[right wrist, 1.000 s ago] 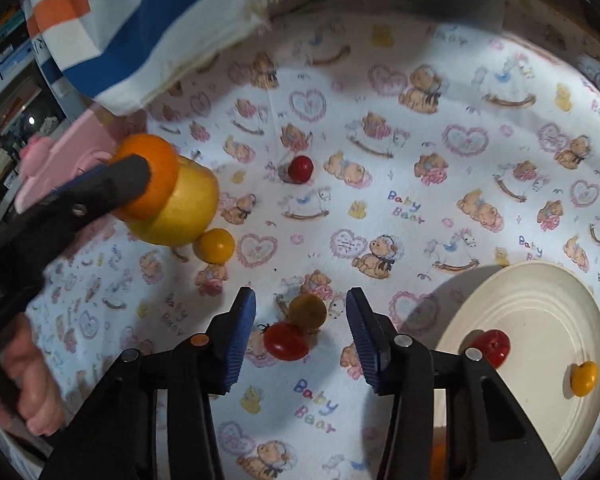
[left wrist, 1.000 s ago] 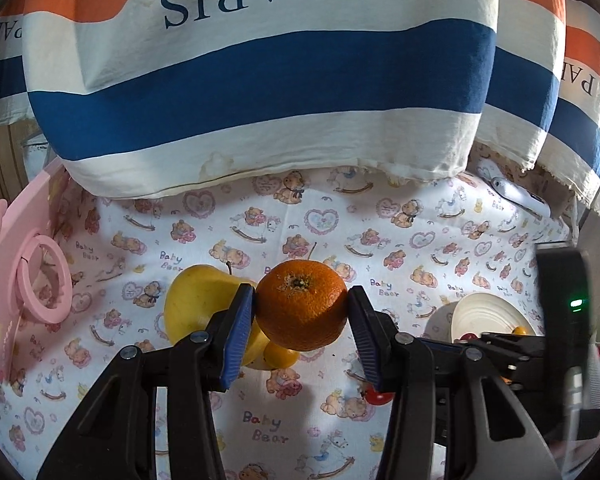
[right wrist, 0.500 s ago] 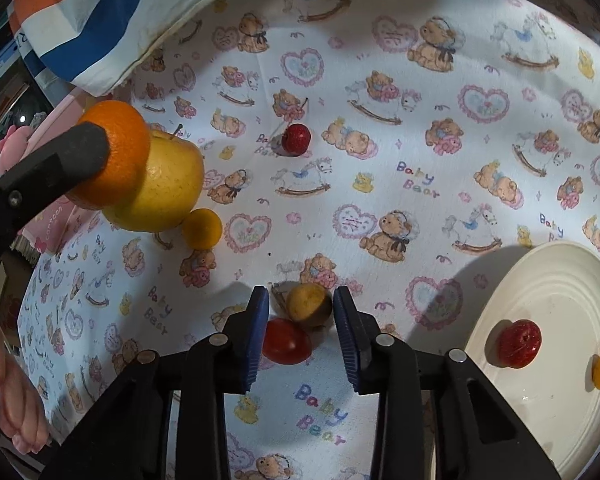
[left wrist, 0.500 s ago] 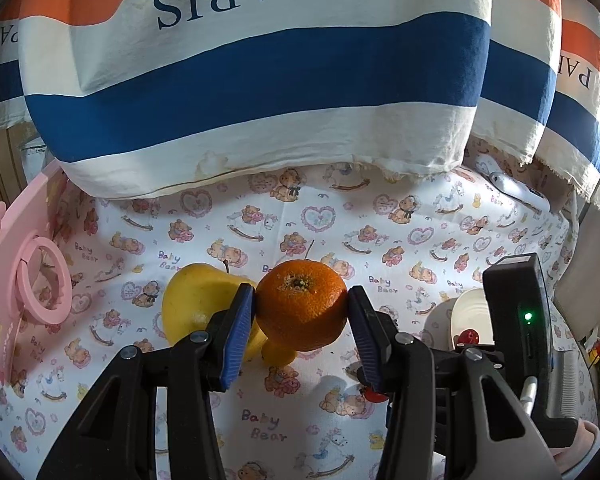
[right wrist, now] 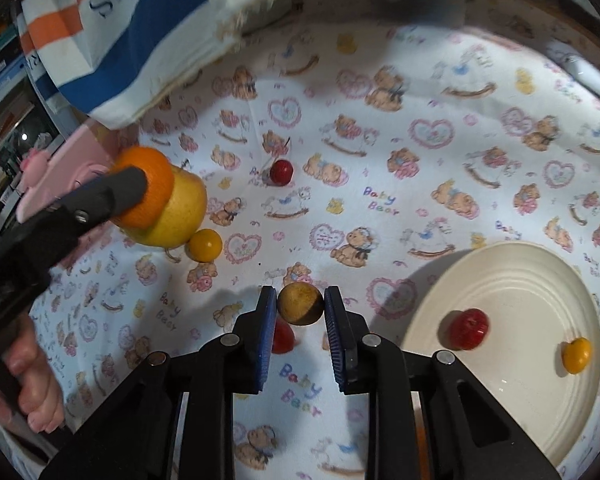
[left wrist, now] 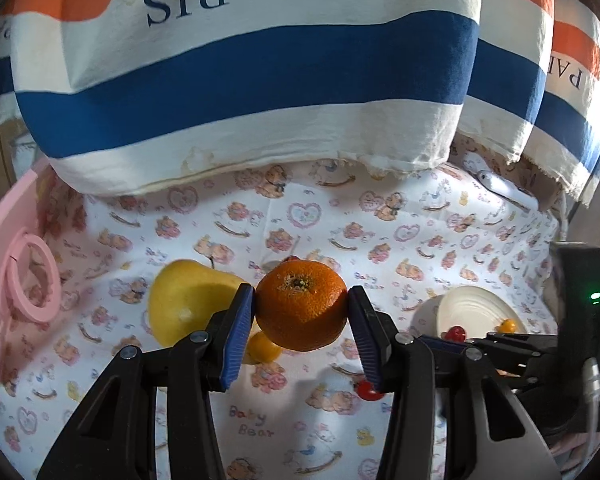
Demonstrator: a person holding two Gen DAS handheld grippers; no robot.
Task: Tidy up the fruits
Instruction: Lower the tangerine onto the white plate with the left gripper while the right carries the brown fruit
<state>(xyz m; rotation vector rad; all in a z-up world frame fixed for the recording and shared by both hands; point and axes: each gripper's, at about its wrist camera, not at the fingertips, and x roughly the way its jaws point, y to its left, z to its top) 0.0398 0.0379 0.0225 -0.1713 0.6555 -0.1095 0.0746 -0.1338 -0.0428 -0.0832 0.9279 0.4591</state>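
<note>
Right wrist view: the right gripper (right wrist: 301,306), its blue-padded jaws closing, has a small round brownish-yellow fruit (right wrist: 300,304) between its pads above the teddy-bear print cloth (right wrist: 440,184). Just right of it sits a cream ridged plate (right wrist: 512,280) holding a red fruit (right wrist: 469,328) and a small yellow one (right wrist: 577,355). Left wrist view: the left gripper (left wrist: 302,306) clamps a round orange (left wrist: 301,305); a yellow apple (left wrist: 188,300) lies beside its left jaw.
</note>
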